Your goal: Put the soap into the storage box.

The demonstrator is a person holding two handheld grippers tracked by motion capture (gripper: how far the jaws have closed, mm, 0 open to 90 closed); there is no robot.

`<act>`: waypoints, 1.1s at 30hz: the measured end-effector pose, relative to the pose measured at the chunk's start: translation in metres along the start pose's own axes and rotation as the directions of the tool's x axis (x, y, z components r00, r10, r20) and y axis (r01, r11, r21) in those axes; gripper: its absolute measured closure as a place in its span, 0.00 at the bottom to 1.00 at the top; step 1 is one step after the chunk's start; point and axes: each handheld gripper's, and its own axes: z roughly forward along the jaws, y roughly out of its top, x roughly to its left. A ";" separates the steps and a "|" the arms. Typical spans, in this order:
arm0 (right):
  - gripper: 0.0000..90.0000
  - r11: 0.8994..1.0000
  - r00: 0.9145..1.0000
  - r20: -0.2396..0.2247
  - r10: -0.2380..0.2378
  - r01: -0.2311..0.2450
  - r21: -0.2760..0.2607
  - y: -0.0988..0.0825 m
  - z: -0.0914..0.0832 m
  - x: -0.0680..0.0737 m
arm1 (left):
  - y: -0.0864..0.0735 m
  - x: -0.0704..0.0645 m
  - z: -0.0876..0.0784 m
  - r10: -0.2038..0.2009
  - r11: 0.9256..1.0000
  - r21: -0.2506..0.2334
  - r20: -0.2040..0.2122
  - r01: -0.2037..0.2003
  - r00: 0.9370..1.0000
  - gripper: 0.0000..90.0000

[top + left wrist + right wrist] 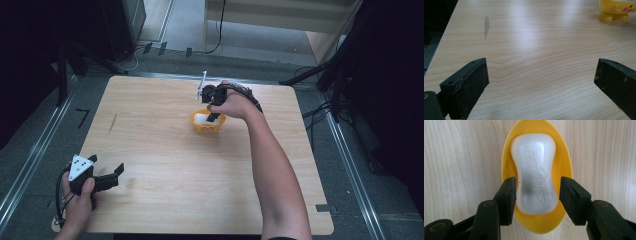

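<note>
Right gripper (537, 195) points straight down, fingers (507, 197) parted astride the soap (534, 167) in its dish (564, 162), probably to grip it; left gripper (541, 82) rests wide open, empty, on the surface (536, 45).

high view: overhead, facing forward-down, far | right tool view: straight down, close over yellow dish (537, 220) | left tool view: low across tabletop (536, 62), same dish far right

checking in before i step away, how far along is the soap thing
Done so far: the white soap bar lies in the yellow dish mid-table. In hand: the right gripper is over it, jaws open on either side of the bar, not visibly clamped. Left: whether it is about to grip or has just let go, I cannot tell. The left gripper is open near the table's edge.
</note>
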 end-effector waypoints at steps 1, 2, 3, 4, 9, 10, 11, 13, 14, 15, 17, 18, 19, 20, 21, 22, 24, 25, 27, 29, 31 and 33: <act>0.55 1.000 1.000 0.000 0.000 0.000 0.000 0.000 0.000 0.000 | 0.000 0.000 0.000 0.000 1.000 0.000 0.000 0.000 1.000 0.00; 0.54 1.000 1.000 0.002 0.005 -0.005 -0.007 -0.004 -0.002 0.001 | 0.000 0.000 0.000 0.003 1.000 0.002 0.000 -0.003 1.000 0.00; 0.54 1.000 1.000 0.002 0.005 -0.005 -0.007 -0.004 -0.002 0.001 | 0.000 0.000 0.000 0.003 1.000 0.002 0.000 -0.003 1.000 0.00; 0.53 1.000 1.000 0.004 0.010 -0.010 -0.016 -0.009 -0.004 0.002 | 0.000 0.000 0.000 0.001 1.000 0.002 0.001 -0.001 1.000 0.00; 0.53 0.999 1.000 0.004 0.024 -0.024 -0.027 -0.019 -0.008 0.004 | 0.000 0.000 0.000 0.000 1.000 0.003 -0.002 0.000 1.000 0.00; 0.53 0.999 1.000 0.004 0.024 -0.023 -0.036 -0.023 -0.010 0.005 | 0.000 0.000 0.000 -0.001 1.000 0.003 -0.002 0.001 1.000 0.00; 0.53 0.999 1.000 0.004 0.024 -0.023 -0.036 -0.023 -0.010 0.005 | 0.000 0.000 0.000 -0.001 1.000 0.003 -0.002 0.001 1.000 0.00; 0.53 0.998 0.999 0.003 0.033 -0.032 -0.047 -0.029 -0.013 0.007 | 0.000 0.000 0.000 -0.001 1.000 0.003 -0.001 0.001 1.000 0.00; 0.53 0.998 0.999 0.004 0.042 -0.042 -0.046 -0.032 -0.015 0.008 | 0.000 0.000 0.000 -0.001 1.000 0.003 -0.001 0.001 1.000 0.00; 0.53 0.998 0.999 0.003 0.051 -0.050 -0.041 -0.034 -0.016 0.009 | 0.000 0.000 0.000 -0.001 1.000 0.003 -0.001 0.001 1.000 0.00; 0.52 0.998 0.999 0.010 0.048 -0.047 -0.044 -0.040 -0.018 0.010 | 0.000 0.000 0.001 0.001 1.000 0.002 -0.002 -0.001 1.000 0.00; 0.52 0.997 0.999 0.011 0.052 -0.051 -0.057 -0.046 -0.020 0.011 | 0.000 0.000 0.001 0.002 1.000 0.002 -0.002 -0.002 1.000 0.00; 0.52 0.996 0.998 0.014 0.060 -0.059 -0.064 -0.050 -0.021 0.012 | 0.000 0.000 0.001 0.002 1.000 0.002 -0.002 -0.002 1.000 0.00; 0.52 0.995 0.997 0.015 0.070 -0.069 -0.075 -0.053 -0.023 0.012 | 0.000 0.000 0.001 0.002 1.000 0.002 -0.002 -0.002 1.000 0.00; 0.52 0.995 0.997 0.015 0.070 -0.069 -0.075 -0.053 -0.023 0.012 | 0.000 0.000 0.001 0.002 1.000 0.002 -0.002 -0.002 1.000 0.00; 0.52 0.993 0.997 0.014 0.077 -0.076 -0.085 -0.060 -0.024 0.013 | 0.000 -0.001 0.001 0.003 1.000 0.002 -0.001 -0.003 1.000 0.00; 0.52 0.993 0.996 0.018 0.083 -0.082 -0.081 -0.067 -0.024 0.016 | 0.000 -0.001 0.001 0.006 1.000 0.003 0.000 -0.006 1.000 0.00; 0.52 0.993 0.996 0.018 0.083 -0.082 -0.081 -0.067 -0.024 0.016 | 0.000 -0.001 0.001 0.006 1.000 0.003 0.000 -0.006 1.000 0.00; 0.51 0.993 0.996 0.016 0.089 -0.088 -0.077 -0.073 -0.023 0.019 | 0.000 -0.001 0.001 0.006 1.000 0.003 -0.001 -0.006 1.000 0.00; 0.50 0.993 0.995 0.016 0.098 -0.097 -0.070 -0.082 -0.021 0.023 | 0.000 -0.001 0.001 0.006 1.000 0.004 -0.004 -0.006 1.000 0.00; 0.50 0.992 0.995 0.015 0.100 -0.098 -0.075 -0.084 -0.020 0.024 | 0.000 -0.001 0.001 0.007 1.000 0.004 -0.005 -0.007 1.000 0.00; 0.48 0.991 0.994 0.015 0.106 -0.104 -0.081 -0.090 -0.018 0.026 | 0.000 -0.002 0.001 0.007 1.000 0.004 -0.004 -0.007 1.000 0.00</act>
